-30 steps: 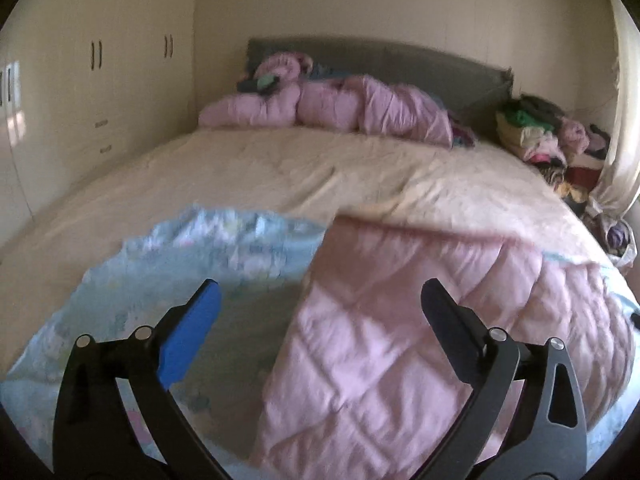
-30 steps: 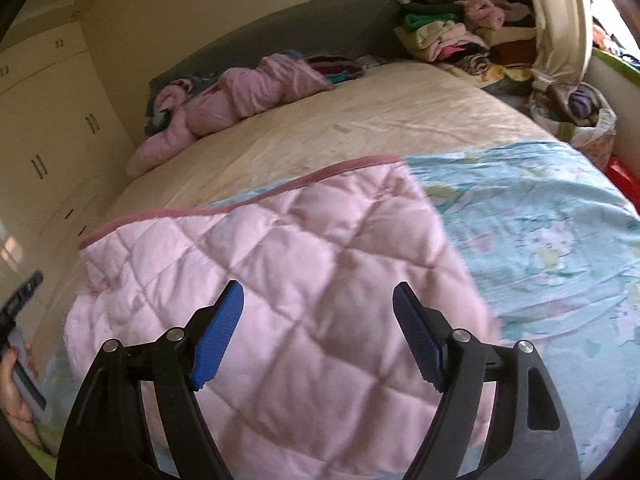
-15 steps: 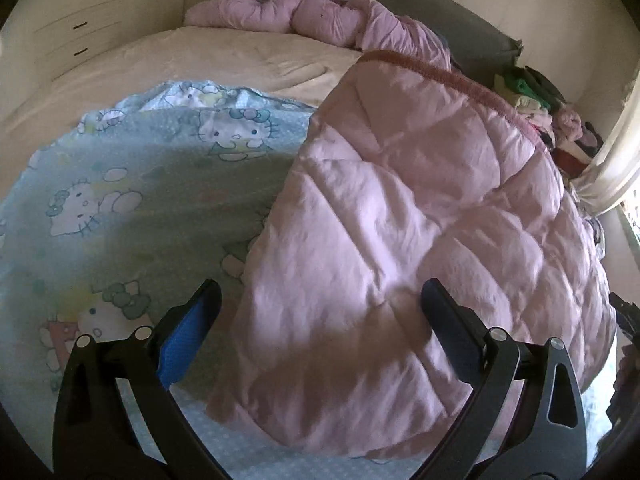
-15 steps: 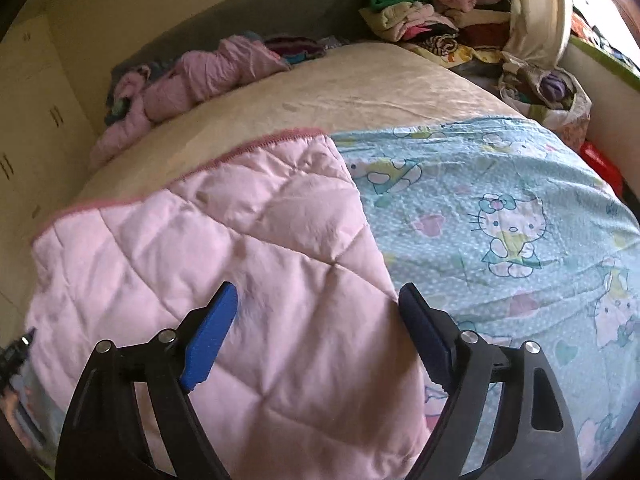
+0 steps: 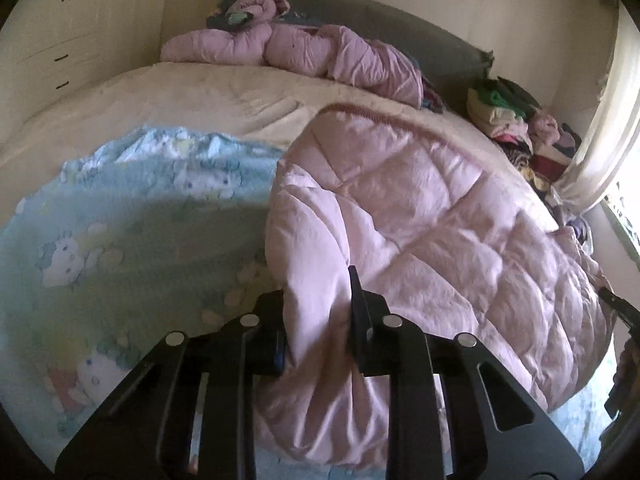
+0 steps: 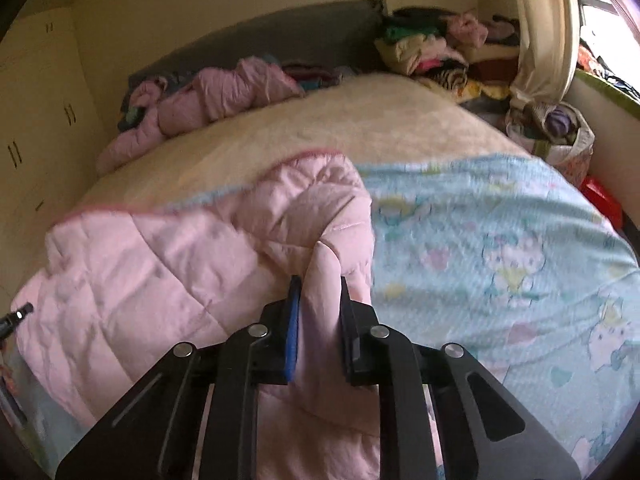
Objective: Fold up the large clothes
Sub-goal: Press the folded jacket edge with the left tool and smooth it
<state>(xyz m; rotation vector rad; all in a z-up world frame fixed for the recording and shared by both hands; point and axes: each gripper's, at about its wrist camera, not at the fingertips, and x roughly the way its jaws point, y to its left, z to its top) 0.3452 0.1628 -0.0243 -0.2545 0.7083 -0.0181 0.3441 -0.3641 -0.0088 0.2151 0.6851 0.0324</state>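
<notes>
Bedroom light was soft and the bed filled both views. Nearest me, my left gripper had just been closing and was pinched on a bunched fold at the near left edge of the pink quilted blanket. My right gripper had done the same on the near right edge, fabric squeezed between its pads. That blanket lay doubled over on the blue cartoon-print sheet, near the foot of the bed. I judged each bite shallow and possibly catching one layer only, so lifting could let the padding slip free or drag the sheet beneath askew. Uneven pulls would skew the fold. Farther off sat a crumpled pink duvet by the headboard and a clothes pile in the far right corner.
</notes>
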